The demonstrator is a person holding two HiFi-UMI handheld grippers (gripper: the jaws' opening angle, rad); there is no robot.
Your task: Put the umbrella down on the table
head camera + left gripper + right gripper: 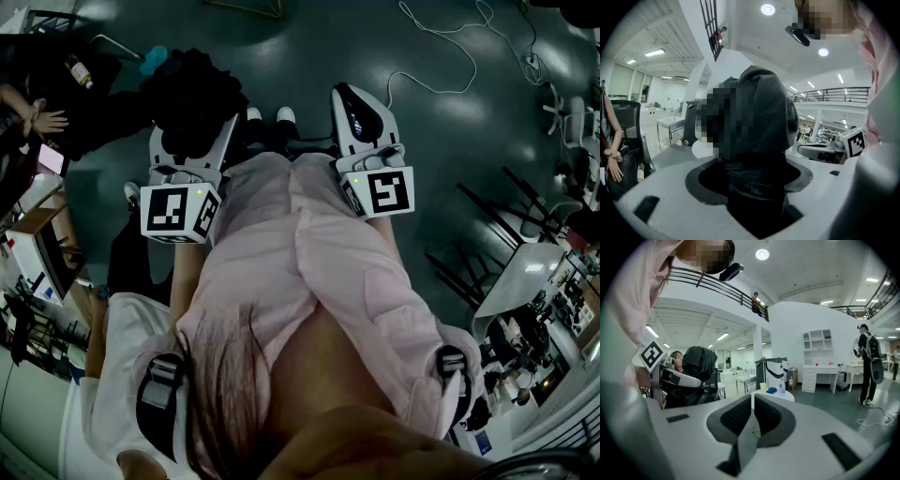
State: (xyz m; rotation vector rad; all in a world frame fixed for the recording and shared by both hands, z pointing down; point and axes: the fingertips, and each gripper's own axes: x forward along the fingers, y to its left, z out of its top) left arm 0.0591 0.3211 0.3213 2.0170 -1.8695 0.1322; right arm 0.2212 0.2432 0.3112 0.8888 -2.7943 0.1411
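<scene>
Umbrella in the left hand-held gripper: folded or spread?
Folded: the umbrella is a compact black bundle of gathered fabric standing between the jaws of the left hand-held gripper, which close on it.

The umbrella (759, 140) is black and folded, its loose, creased fabric bunched into a soft bundle. It stands roughly upright between the jaws of the left gripper (750, 180), filling the gap from one pad to the other, with its lower part sunk into the throat of the jaws and its rounded top rising well above them. From the head view the umbrella (192, 94) bulges out beyond the jaw tips, off any surface. The table (780, 393), small, round and white, lies well ahead of the right gripper (752, 420), in line with its jaws; the pale curved edge low behind the umbrella's left side is possibly the same table.
</scene>
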